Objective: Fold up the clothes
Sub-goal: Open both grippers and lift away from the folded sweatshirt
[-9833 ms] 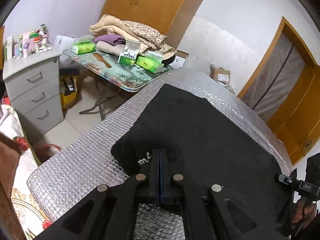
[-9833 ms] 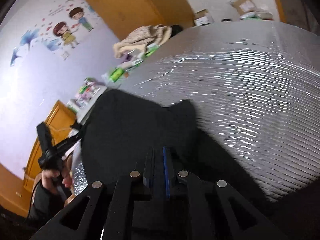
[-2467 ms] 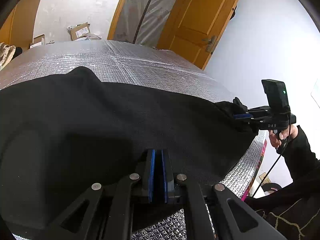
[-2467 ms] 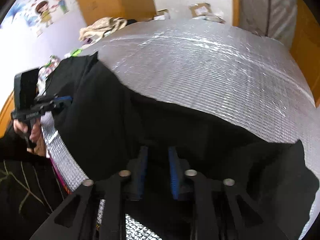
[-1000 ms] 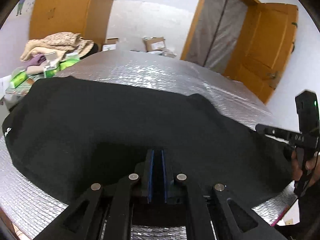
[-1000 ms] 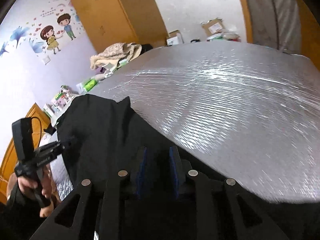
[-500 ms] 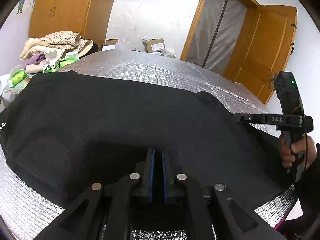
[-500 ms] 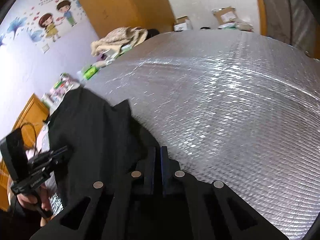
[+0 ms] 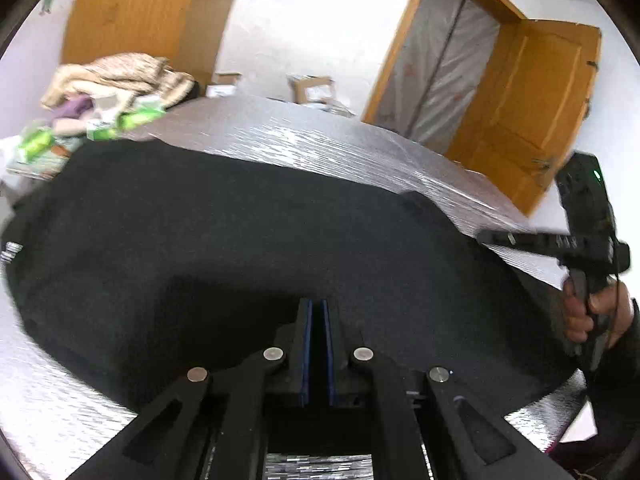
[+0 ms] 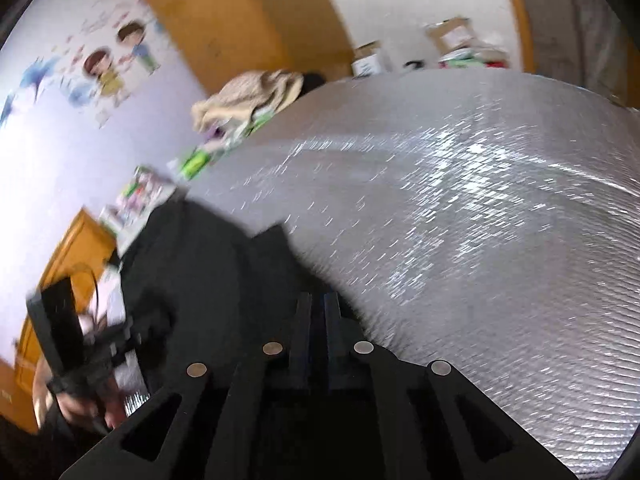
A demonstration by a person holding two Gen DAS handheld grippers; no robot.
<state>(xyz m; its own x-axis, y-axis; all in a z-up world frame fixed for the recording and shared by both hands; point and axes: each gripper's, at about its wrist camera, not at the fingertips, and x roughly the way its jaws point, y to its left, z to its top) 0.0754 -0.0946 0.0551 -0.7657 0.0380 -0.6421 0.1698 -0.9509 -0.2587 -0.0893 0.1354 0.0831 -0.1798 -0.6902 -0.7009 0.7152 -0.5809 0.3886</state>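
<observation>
A black garment point(image 9: 240, 220) lies spread over the silver quilted table point(image 9: 320, 140). My left gripper point(image 9: 316, 306) is at its near edge, blue pads almost together with black cloth pinched between them. My right gripper point(image 9: 486, 237) reaches in from the right, held by a hand point(image 9: 592, 312), at the garment's right corner. In the right wrist view the garment point(image 10: 208, 272) fills the lower left. The right gripper point(image 10: 318, 300) has its narrow jaws on the cloth's edge, just opening. The left gripper point(image 10: 152, 320) shows blurred at the far left.
A side table point(image 9: 36, 160) at the left carries folded blankets point(image 9: 116, 76) and green packets. Cardboard boxes point(image 9: 312, 86) stand on the floor behind the table. An open wooden door point(image 9: 532, 112) is at the right. Bare silver table point(image 10: 480, 220) stretches right of the garment.
The right jaws, open a second ago, have come together on the garment's edge. Both grippers shifted a little sideways, and the cloth has moved with them.
</observation>
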